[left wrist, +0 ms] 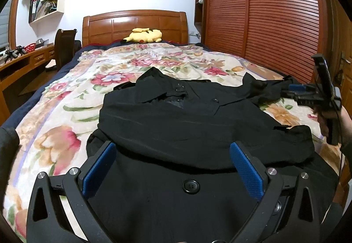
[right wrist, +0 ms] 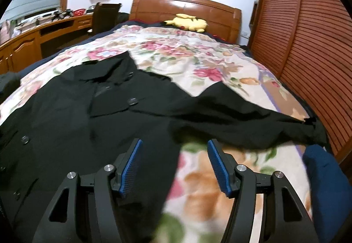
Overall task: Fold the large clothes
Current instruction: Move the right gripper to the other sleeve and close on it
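A black buttoned coat (left wrist: 176,124) lies front up on the floral bedspread (left wrist: 66,115), its collar toward the headboard. A fold of cloth runs across its body just past my left gripper (left wrist: 172,146), which hovers over the coat's lower part, open wide, with nothing between its blue pads (left wrist: 246,168). In the right wrist view the coat (right wrist: 77,122) fills the left side and one sleeve (right wrist: 242,124) stretches right toward the wardrobe. My right gripper (right wrist: 175,141) stands open over the coat's edge, with nothing between its pads. It also shows at the right edge of the left wrist view, right gripper (left wrist: 286,92), held by a hand (left wrist: 324,119).
A yellow plush toy (left wrist: 144,35) lies by the wooden headboard (left wrist: 134,23). Slatted wardrobe doors (left wrist: 264,11) run along the bed's right side. A desk (left wrist: 24,62) and a dark chair (left wrist: 65,47) stand on the left. A dark blue bundle (right wrist: 325,179) sits at the bed's right edge.
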`<state>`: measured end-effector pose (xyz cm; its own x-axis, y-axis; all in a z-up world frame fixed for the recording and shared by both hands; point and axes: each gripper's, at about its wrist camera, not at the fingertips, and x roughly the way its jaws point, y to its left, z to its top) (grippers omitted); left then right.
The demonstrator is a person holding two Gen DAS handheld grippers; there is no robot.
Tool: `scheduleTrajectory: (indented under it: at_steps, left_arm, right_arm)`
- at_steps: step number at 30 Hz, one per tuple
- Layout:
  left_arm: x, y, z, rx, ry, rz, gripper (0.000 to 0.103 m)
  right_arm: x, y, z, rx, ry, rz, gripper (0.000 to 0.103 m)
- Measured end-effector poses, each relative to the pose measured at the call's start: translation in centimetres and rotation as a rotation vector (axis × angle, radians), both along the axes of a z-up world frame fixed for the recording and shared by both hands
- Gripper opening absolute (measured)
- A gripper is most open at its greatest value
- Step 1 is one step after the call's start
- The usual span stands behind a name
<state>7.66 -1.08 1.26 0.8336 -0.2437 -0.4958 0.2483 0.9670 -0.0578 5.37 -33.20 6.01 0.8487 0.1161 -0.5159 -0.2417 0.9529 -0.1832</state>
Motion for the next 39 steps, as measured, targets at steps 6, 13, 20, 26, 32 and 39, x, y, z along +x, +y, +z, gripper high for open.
scheduleTrajectory:
  at_steps: [6, 13, 20, 26, 32, 39]
  left_arm:
    - [0.7, -0.4, -0.3, 0.009, 0.009, -0.010, 0.103]
    - [1.1, -0.6, -0.7, 0.009, 0.026, -0.012, 0.103]
    - [1.5, -0.7, -1.1, 0.011, 0.046, -0.013, 0.103]
    - [1.3, -0.8, -1.1, 0.008, 0.044, -0.021, 0.103]
    - [1.4, -1.0, -1.2, 0.020, 0.052, -0.028, 0.103]
    - [1.6, -1.3, -1.4, 0.028, 0.059, -0.028, 0.103]
  right_arm:
    - [4.3, -2.7, 0.2, -0.006, -0.005, -0.109, 0.081]
    - [9.8, -5.4, -1.0, 0.059, 0.082, -0.253, 0.081]
    - [14.4, -6.9, -2.7, 0.128, 0.168, -0.353, 0.081]
    - [16.7, -8.4, -4.0, 0.189, 0.226, -0.411, 0.081]
    - [17.9, -9.2, -4.9, 0.241, 0.265, -0.435, 0.081]
    - [18.3, -9.8, -5.0, 0.295, 0.291, -0.435, 0.079]
